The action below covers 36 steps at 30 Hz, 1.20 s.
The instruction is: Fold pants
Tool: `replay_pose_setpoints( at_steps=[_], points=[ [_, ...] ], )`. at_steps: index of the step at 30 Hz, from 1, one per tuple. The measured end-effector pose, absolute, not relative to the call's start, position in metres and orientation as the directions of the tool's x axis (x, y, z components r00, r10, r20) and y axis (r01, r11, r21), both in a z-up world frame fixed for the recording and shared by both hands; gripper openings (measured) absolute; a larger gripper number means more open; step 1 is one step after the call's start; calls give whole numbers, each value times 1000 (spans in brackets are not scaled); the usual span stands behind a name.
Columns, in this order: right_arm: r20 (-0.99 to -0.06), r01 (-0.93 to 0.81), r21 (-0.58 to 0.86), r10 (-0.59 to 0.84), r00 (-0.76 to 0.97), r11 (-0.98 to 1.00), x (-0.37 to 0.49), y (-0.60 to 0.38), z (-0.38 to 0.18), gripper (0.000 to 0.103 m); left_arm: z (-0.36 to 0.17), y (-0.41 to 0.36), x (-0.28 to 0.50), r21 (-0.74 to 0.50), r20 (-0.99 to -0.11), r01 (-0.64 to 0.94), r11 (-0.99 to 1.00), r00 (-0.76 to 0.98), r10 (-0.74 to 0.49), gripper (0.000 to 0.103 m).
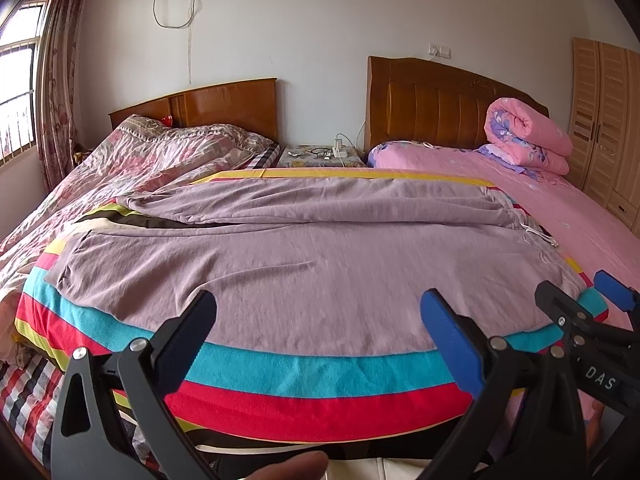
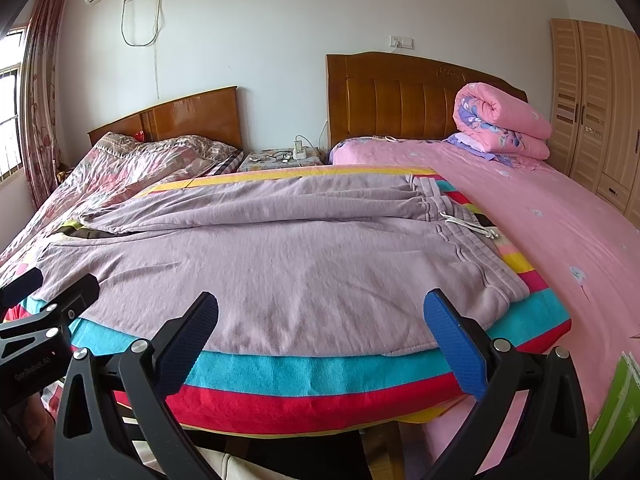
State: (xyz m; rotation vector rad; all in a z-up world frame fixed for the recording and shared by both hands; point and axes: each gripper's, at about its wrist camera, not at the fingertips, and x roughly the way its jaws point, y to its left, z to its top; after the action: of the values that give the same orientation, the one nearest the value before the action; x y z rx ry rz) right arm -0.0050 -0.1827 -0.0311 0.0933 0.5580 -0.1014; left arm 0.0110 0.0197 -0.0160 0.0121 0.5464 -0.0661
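A pair of mauve pants lies spread flat on a striped blanket across the bed in front of me, waistband and white drawstring to the right, legs running left. My left gripper and right gripper both hover at the blanket's near edge, jaws wide open and holding nothing. A rolled pink quilt sits by the right headboard.

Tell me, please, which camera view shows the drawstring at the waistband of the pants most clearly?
The right wrist view: the white drawstring lies in plain sight below the gathered waistband of the pants, its tips visible. In the left wrist view the drawstring sits at the pants' far right edge, thinner and more distorted.
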Motion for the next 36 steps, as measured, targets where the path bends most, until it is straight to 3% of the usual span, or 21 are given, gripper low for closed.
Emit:
replay_pose_setpoints(
  at_steps=[7, 20, 27, 30, 32, 36],
  points=[
    [-532, 124, 72, -67, 844, 990, 2, -188, -34, 99, -13, 12, 17, 28, -493, 99, 995, 867, -72, 102],
    [-664, 168, 100, -60, 746, 981, 96, -229, -45, 99, -28, 9, 134, 17, -668, 113, 993, 741, -73, 102],
    [-641, -58, -75, -4, 768, 996, 221, -258, -11, 99, -20, -8, 215, 256, -607, 124, 959, 793, 60, 102],
    [-643, -188, -137, 57, 764, 973, 286, -265, -14, 99, -20, 5, 262, 201, -669, 100, 975, 741, 62, 102],
    [-708, -294, -123, 124, 695, 948, 349, -274, -28, 99, -34, 18, 301, 66, -792, 160, 985, 609, -45, 102],
    [-808, -421, -102, 172, 564, 901, 436, -280, -58, 99, -53, 46, 336, -189, -853, 153, 970, 464, -239, 102]
  ],
)
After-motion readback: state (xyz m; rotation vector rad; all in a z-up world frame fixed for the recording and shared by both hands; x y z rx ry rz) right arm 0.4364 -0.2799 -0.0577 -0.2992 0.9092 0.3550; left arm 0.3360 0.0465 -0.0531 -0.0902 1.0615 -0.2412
